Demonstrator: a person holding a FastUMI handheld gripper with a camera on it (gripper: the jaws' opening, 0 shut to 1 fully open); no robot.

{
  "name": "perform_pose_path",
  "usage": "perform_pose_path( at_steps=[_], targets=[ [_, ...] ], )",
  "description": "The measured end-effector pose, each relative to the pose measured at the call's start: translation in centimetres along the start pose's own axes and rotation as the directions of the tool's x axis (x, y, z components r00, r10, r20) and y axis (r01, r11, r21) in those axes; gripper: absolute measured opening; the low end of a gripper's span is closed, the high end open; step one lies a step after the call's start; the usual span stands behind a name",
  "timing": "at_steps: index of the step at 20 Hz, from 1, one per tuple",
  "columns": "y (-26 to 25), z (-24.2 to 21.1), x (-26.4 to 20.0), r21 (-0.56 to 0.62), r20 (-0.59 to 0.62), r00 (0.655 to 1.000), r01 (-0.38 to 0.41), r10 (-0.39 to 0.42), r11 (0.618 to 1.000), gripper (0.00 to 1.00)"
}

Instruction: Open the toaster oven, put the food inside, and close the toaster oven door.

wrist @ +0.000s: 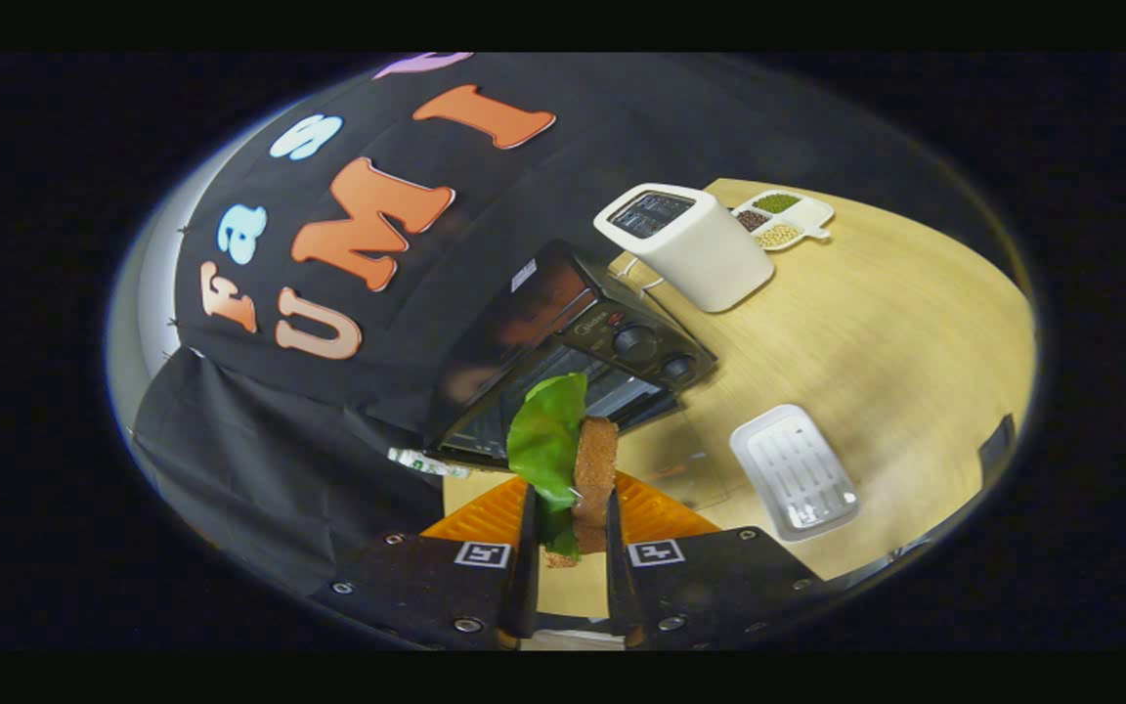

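Note:
My gripper (571, 513) is shut on the food, a brown bread slice (595, 469) with a green lettuce leaf (545, 440) against its left side, held upright between both fingers. Beyond the fingers stands the black toaster oven (563, 342) on the wooden table (876, 323), seen tilted. Its glass door (685, 464) lies folded down toward me, and the wire rack inside shows behind the food. Two knobs (633, 339) sit on its right panel.
A white toaster (690, 244) stands past the oven, with a white divided dish of beans and grains (780, 217) behind it. A white ridged tray (795, 471) lies on the table right of the fingers. Black cloth hangs at the left.

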State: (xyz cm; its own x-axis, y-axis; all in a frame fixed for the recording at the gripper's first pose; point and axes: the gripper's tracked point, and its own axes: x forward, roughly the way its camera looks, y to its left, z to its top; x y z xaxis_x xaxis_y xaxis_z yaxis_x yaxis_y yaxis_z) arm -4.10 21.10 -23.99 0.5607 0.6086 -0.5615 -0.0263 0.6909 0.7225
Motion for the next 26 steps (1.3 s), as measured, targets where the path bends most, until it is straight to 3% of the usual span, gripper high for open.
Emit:
perform_pose_path(
  at_steps=[8,14,20,26],
  targets=[
    [1.1,-1.1,6.1,0.205,0.130,0.991,-0.070,0.044,0.976,0.29],
    [0.0,-0.2,11.2,0.351,0.247,0.969,-0.091,0.002,0.932,0.29],
    [0.7,0.3,15.8,0.390,0.314,0.948,-0.089,-0.042,0.917,0.29],
    [1.6,0.5,19.8,0.503,0.332,0.938,-0.086,-0.100,0.860,0.33]
  ],
)
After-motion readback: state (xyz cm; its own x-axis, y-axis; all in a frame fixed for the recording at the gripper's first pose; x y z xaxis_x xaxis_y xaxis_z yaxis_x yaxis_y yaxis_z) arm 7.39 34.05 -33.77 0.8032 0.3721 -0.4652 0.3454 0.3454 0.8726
